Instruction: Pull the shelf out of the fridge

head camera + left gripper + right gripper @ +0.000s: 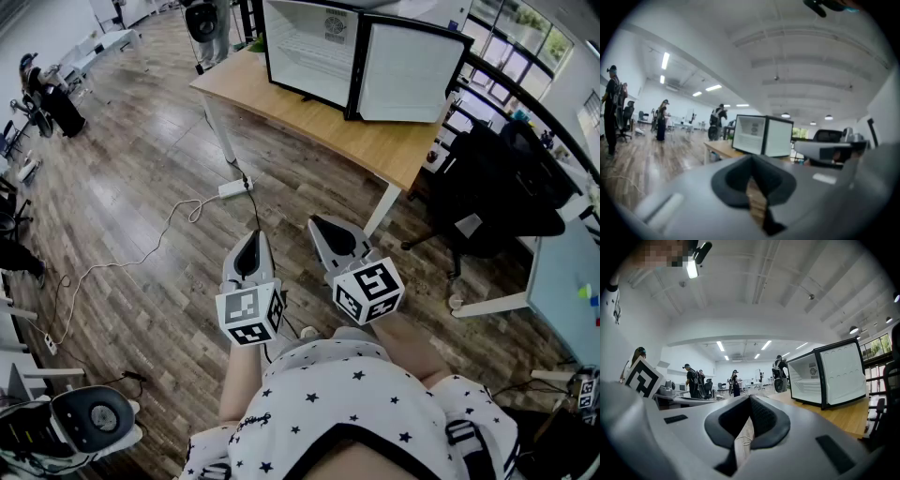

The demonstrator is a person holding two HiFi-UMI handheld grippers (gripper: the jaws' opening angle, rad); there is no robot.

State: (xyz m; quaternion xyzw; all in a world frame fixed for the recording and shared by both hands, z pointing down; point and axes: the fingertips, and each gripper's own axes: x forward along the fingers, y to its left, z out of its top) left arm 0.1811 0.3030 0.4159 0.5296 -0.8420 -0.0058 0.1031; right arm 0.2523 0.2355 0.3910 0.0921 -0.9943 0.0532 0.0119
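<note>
Clearly the left claw (252, 241) and right claw (334, 231) are both pressed closed on nothing, well apart from the boxy fridge (314, 42) on the wooden tabletop (375, 141). Its thin pale shelf (808, 382) sits inside; a skewed pull may jam it, or drag the light fridge over smooth wood.

No legible text anywhere; label (335, 26) inside fridge (412, 73) too small

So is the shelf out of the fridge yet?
Not yet. Done: the fridge on the table has its door open. In hand: nothing; left gripper and right gripper are shut, empty, far from it. Left: reach in, pull out the shelf, still inside.
</note>
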